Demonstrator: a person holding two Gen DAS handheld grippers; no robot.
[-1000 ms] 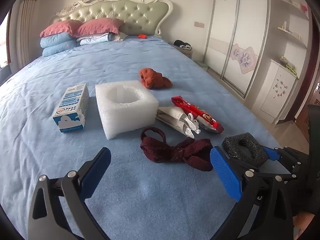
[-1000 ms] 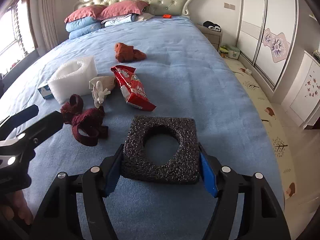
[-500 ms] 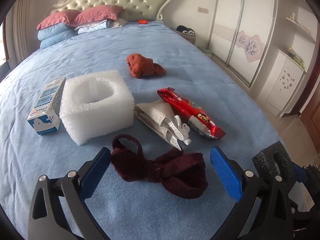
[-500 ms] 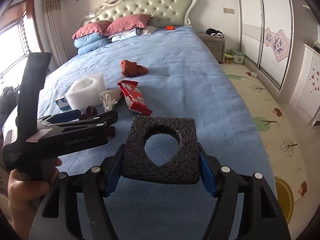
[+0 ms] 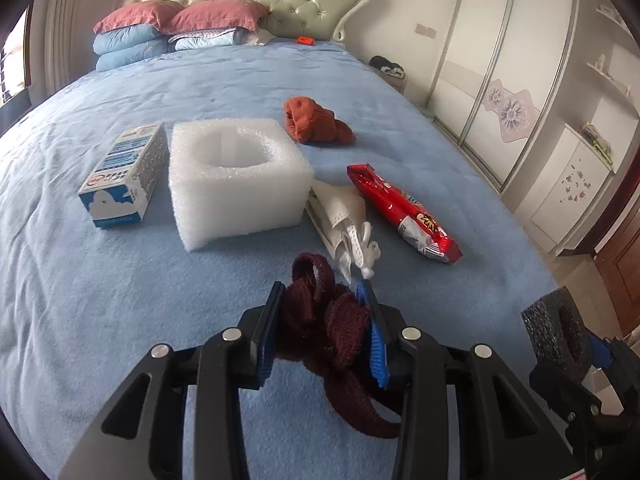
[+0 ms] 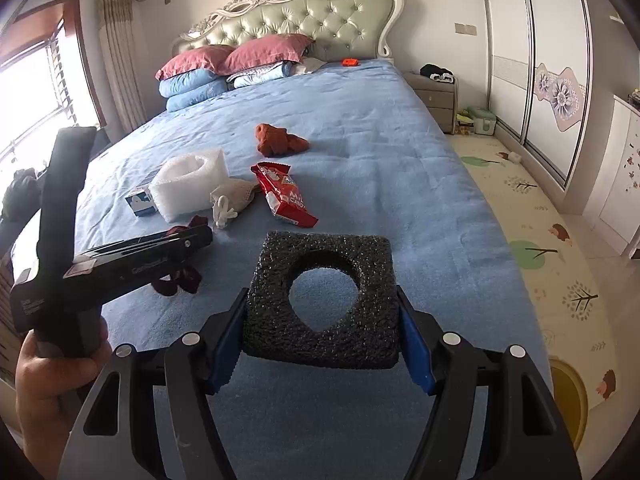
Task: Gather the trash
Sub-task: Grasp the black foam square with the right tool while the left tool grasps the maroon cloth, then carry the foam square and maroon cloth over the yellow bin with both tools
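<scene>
Left gripper (image 5: 322, 324) closing on maroon knit band (image 5: 328, 332), pads pressing it, on bed (image 5: 100, 320) just in front of white foam (image 5: 236, 176). Its tail trails toward camera. Right gripper (image 6: 320, 336) clamps black foam (image 6: 324, 300), off the bed.

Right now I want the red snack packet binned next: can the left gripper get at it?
Probably not yet: the left gripper is closing its jaws on the maroon knit band. The red snack packet itself lies uncovered.
</scene>
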